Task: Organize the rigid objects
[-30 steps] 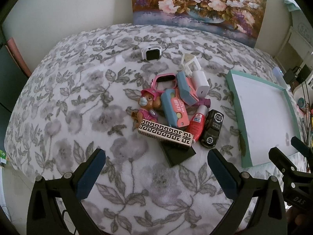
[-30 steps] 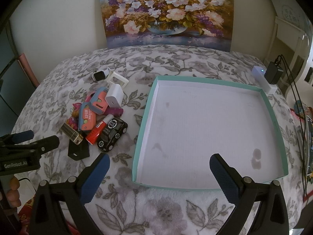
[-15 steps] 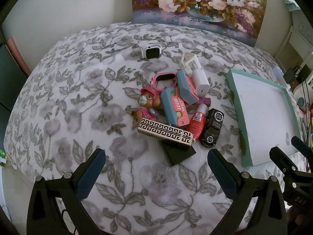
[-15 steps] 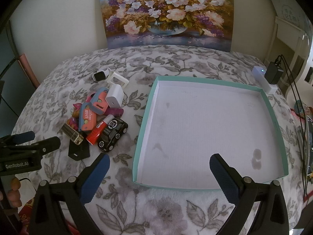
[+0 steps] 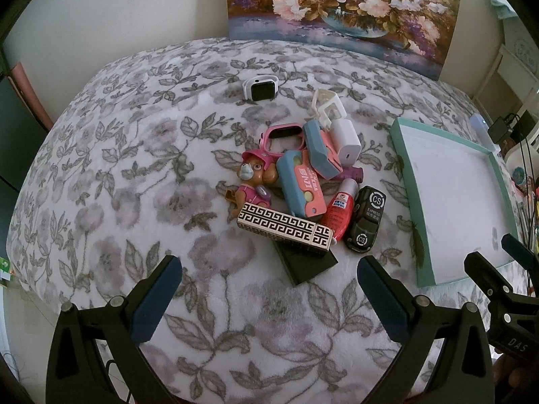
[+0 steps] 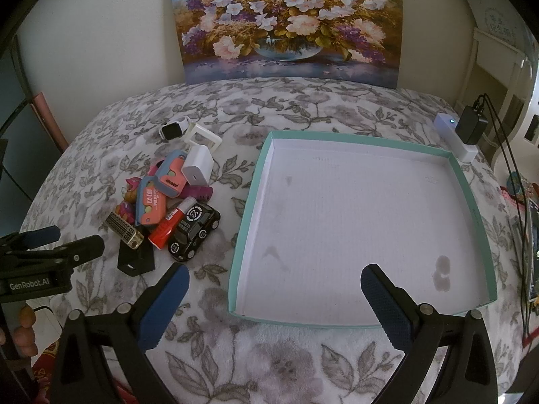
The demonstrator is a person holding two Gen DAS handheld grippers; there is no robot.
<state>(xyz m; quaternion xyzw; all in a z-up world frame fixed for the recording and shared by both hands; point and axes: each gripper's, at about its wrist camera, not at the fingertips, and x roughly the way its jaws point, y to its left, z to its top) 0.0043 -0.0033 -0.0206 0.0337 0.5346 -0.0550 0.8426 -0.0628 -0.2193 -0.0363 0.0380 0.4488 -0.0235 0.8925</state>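
Note:
A heap of small rigid objects lies on the floral blanket: a black toy car [image 5: 365, 224] [image 6: 194, 233], a red tube [image 5: 339, 210], a patterned box [image 5: 285, 229], a dog figure [image 5: 253, 180], blue-and-pink cases [image 5: 301, 187], a white charger [image 5: 345, 141] and a pink frame [image 5: 281, 138]. A smartwatch [image 5: 261, 88] lies apart behind the heap. The teal-rimmed tray [image 6: 251, 208] holds nothing. My left gripper [image 5: 267, 298] hovers open in front of the heap. My right gripper [image 6: 274, 301] hovers open over the tray's near edge.
A flower painting [image 6: 289, 22] leans on the wall behind the bed. A white power strip [image 6: 454, 136] with a black plug sits at the far right. A black flat piece [image 5: 305, 264] lies under the patterned box. A hand [image 6: 20, 326] holds the left gripper.
The left gripper has drifted slightly, so the heap sits a little lower and left in its view. The right gripper has barely moved. Both stay open.

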